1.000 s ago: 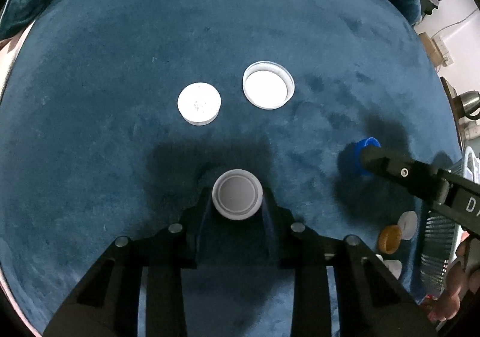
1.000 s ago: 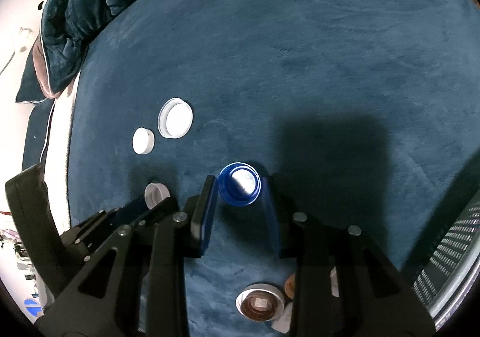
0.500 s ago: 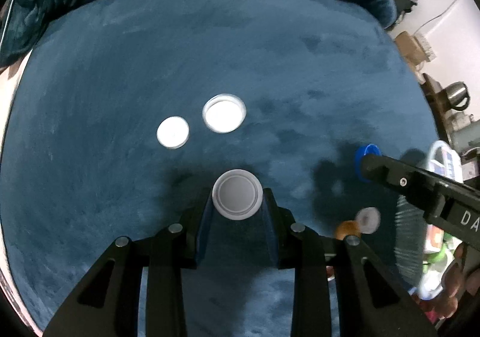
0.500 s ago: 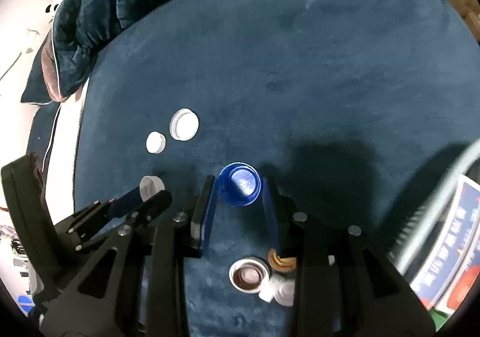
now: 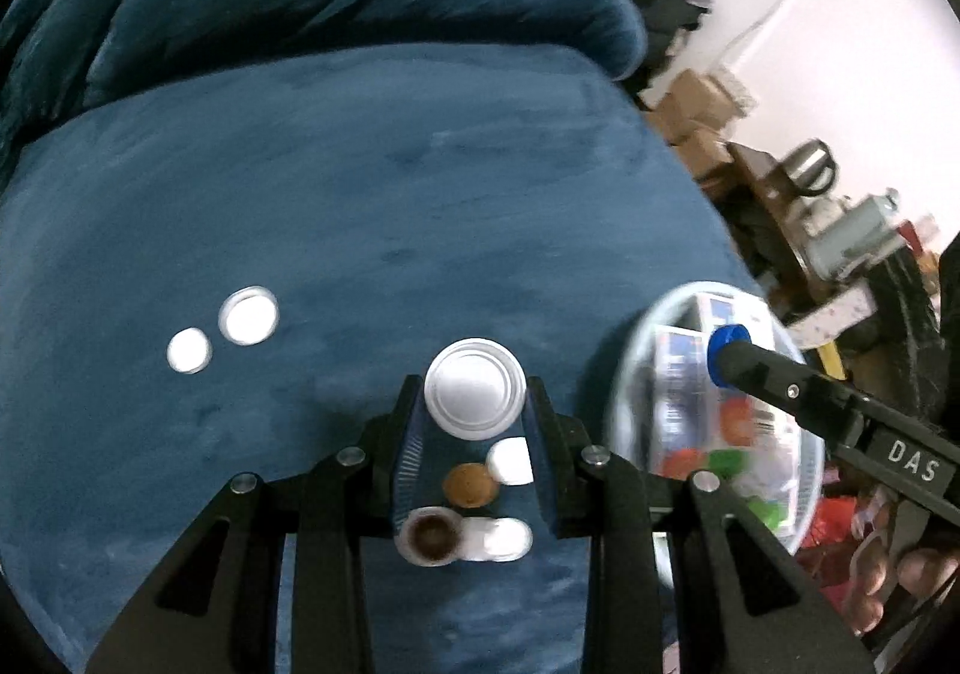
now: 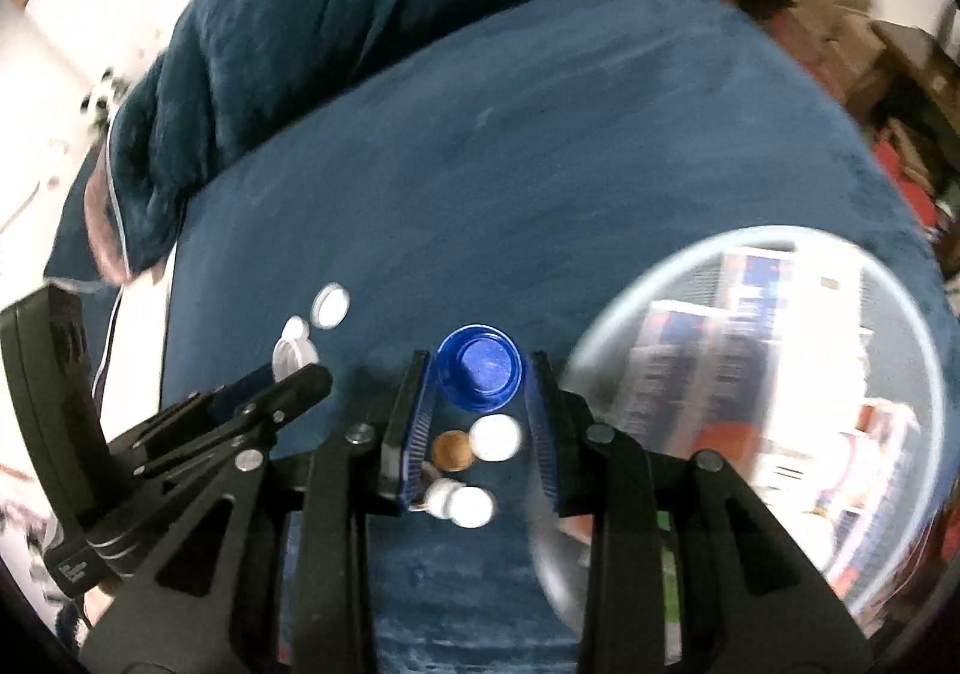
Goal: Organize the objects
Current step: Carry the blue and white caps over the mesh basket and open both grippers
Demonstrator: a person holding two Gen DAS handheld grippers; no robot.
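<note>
A white cap is being gripped in the closed left gripper, and a blue cap in the closed right gripper, both above the blue blanket. Several caps are left lying there; a clear bin is waiting nearby.

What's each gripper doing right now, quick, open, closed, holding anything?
Left gripper: closed on the white cap.
Right gripper: closed on the blue cap.
</note>
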